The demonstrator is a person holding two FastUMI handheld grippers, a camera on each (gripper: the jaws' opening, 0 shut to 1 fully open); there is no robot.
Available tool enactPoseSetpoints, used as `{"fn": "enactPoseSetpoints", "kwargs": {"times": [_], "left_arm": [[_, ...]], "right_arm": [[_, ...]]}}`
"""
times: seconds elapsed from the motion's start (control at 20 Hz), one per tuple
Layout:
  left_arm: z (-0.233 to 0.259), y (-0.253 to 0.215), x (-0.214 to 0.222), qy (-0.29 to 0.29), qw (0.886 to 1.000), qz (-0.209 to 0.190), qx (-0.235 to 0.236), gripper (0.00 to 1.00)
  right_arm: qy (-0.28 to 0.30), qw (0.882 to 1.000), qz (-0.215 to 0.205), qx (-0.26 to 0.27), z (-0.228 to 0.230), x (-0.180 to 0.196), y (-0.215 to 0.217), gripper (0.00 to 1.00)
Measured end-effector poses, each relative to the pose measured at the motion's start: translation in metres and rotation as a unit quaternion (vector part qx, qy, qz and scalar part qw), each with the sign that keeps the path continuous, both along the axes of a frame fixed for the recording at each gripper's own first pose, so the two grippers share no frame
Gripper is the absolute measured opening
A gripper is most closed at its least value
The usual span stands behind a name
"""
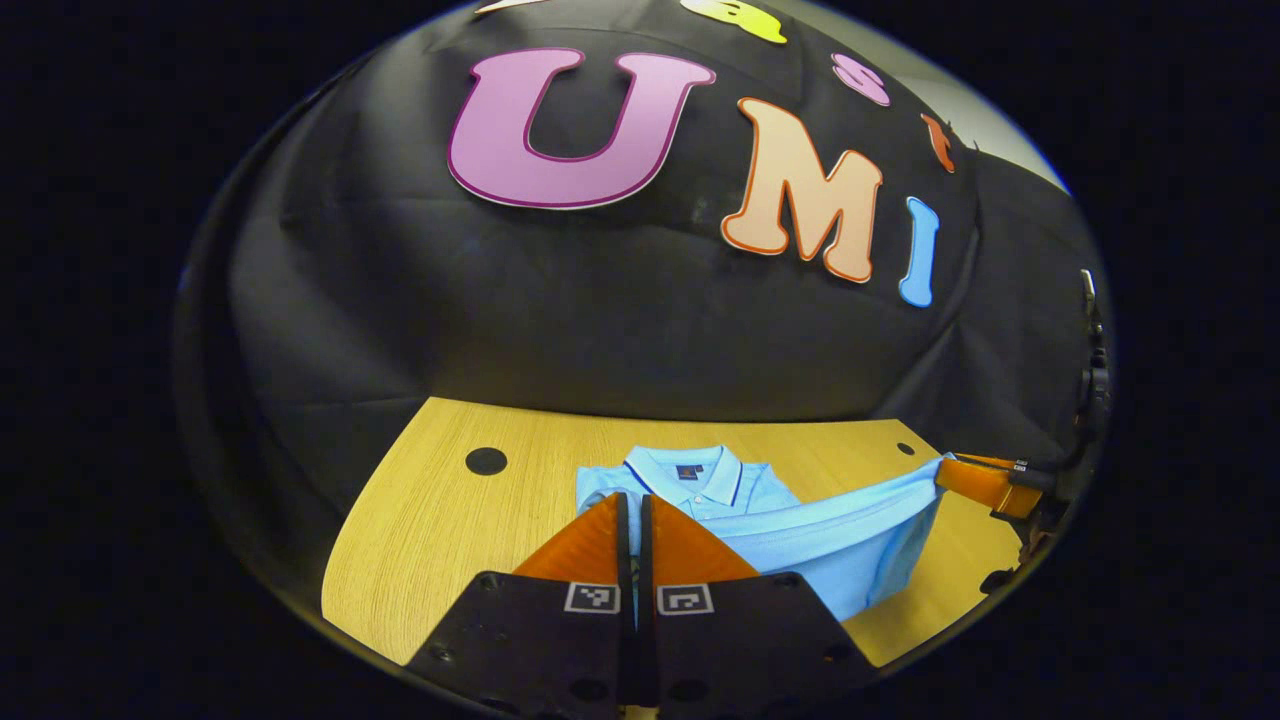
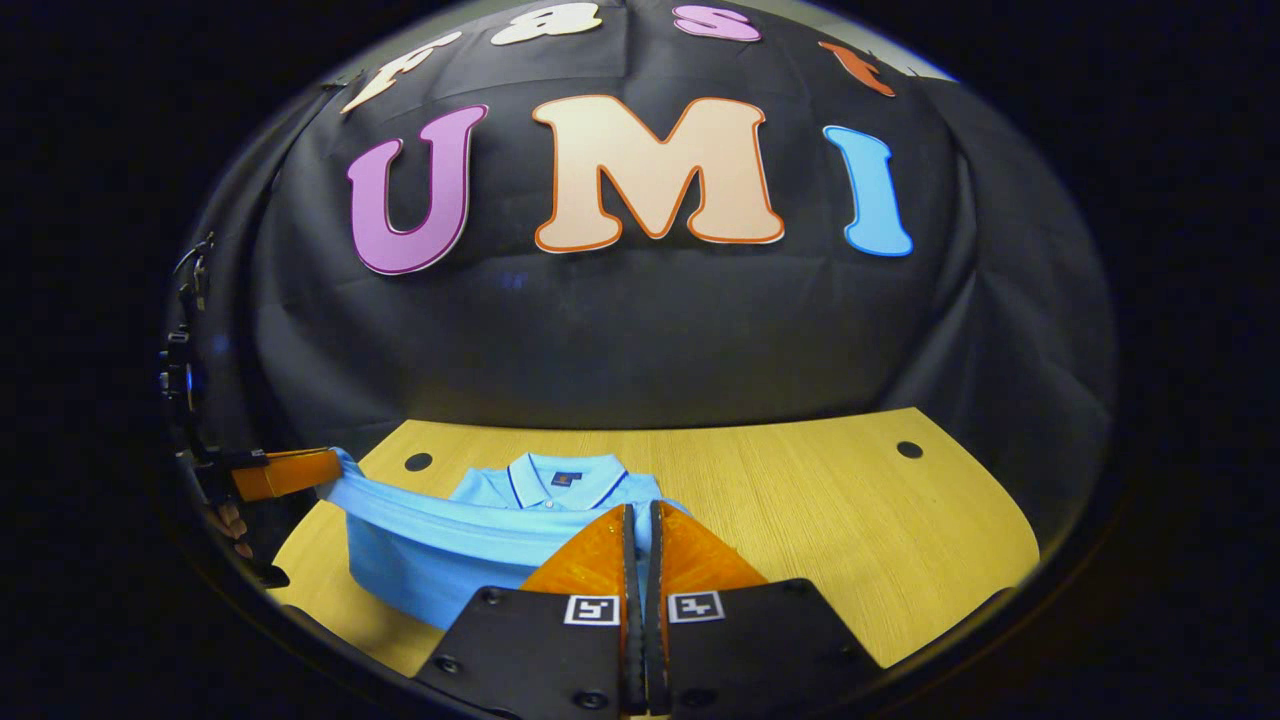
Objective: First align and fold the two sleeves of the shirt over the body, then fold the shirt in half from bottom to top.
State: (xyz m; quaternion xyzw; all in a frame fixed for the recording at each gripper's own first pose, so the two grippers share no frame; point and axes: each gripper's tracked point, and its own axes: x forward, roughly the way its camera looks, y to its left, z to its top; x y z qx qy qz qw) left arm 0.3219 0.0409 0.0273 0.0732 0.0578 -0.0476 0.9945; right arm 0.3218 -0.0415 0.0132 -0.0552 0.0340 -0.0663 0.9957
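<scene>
Both grippers, left [image 1: 636, 520] and right [image 2: 641, 530], seem clenched on the hem of the shirt [image 1: 800, 530] lifted toward twelve o'clock over the table [image 1: 450, 520]; uneven pulling could skew the fold.

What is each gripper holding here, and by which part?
Both hold the blue shirt by its bottom hem, lifted off the table: the left gripper at one corner, the right gripper at the other.

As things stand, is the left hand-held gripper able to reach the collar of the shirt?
Probably yes. The collar lies flat just beyond the left hand-held gripper, with nothing between. But it appears shut on the shirt hem, stretched toward the right hand-held gripper, so reaching carries cloth along.
</scene>
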Motion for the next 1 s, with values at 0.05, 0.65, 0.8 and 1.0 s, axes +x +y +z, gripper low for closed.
{"fn": "enactPoseSetpoints", "kwargs": {"times": [0.05,0.65,0.8,1.0], "left_arm": [[-0.001,0.002,0.013,0.001,1.000,0.007,0.001,0.00],[-0.047,0.046,0.149,0.047,0.995,0.082,0.045,0.00],[-0.051,0.058,0.149,0.056,0.992,0.101,0.059,0.10],[-0.040,0.062,0.118,0.063,0.991,0.116,0.016,0.84]], "right_arm": [[0.004,1.000,0.007,0.000,-0.001,0.015,-0.004,0.03],[0.071,0.995,0.027,0.060,-0.062,0.170,-0.032,0.03],[0.074,0.992,0.024,0.097,-0.062,0.176,-0.032,0.16],[0.066,0.993,0.036,0.097,-0.044,0.143,-0.024,0.82]]}}
